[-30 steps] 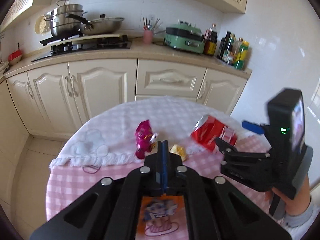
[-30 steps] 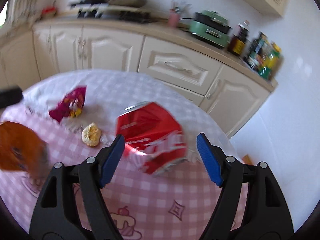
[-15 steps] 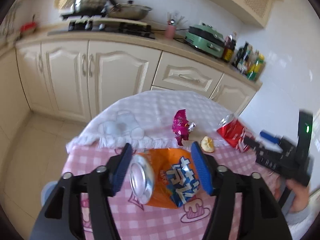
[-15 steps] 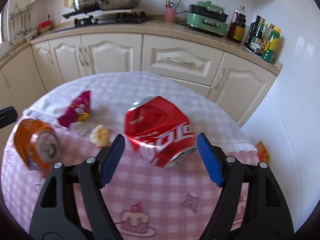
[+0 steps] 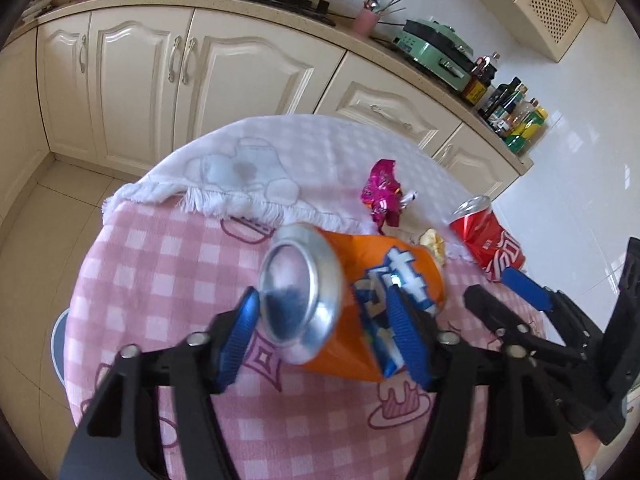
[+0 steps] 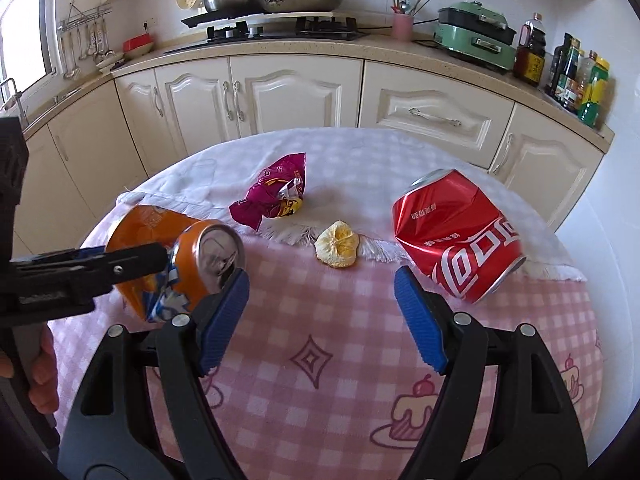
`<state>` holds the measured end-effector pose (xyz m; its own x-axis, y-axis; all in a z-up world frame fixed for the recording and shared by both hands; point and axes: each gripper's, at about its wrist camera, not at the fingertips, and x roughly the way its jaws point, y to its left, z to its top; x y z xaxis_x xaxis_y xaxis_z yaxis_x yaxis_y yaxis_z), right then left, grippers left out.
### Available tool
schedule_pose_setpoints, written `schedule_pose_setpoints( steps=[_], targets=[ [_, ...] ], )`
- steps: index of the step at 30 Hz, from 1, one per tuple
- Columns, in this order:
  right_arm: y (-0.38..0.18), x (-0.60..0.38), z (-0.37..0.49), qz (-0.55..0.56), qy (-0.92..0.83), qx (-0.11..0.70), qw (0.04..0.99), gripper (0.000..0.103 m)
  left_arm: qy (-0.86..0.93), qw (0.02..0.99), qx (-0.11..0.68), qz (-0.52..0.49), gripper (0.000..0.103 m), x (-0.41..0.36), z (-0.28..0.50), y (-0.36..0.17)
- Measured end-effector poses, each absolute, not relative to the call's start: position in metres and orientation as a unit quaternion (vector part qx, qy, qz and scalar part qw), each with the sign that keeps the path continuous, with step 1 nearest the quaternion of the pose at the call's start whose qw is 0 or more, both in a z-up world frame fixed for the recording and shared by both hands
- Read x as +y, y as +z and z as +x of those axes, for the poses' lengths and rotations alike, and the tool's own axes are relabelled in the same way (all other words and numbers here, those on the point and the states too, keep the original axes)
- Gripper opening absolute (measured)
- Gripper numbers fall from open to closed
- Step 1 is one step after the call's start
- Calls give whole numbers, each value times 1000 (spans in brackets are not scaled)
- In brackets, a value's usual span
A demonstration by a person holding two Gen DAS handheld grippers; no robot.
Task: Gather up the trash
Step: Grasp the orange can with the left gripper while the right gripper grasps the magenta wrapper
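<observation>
As its jaws are closing, the left gripper (image 5: 324,320) grasps the crushed orange can (image 5: 360,300) for removal; the right gripper (image 6: 320,308) hangs released near the red can (image 6: 456,232).

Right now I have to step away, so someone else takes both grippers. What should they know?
Left gripper: fingers closing round the crushed orange can; grip not yet sure.
Right gripper: open, empty, just short of the dented red can.
Purple wrapper and yellow scrap lie untouched at the white cloth's fringe.
No bin in view, nothing binned. Left: all four pieces.
</observation>
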<state>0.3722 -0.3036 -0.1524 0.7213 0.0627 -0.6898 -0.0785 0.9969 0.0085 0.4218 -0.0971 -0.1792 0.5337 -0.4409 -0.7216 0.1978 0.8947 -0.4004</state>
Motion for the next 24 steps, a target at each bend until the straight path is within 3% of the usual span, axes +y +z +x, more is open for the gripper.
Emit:
schedule_pose_setpoints(
  steps=[7,24],
  targets=[
    [-154,-305,379,4,37,375,926,74,-174,887,417,-95,31,-102,412,-173],
    [-170,-260,472,51,34,409,911,74,-122,914,371,-106,27,-42,408,-155]
  ],
)
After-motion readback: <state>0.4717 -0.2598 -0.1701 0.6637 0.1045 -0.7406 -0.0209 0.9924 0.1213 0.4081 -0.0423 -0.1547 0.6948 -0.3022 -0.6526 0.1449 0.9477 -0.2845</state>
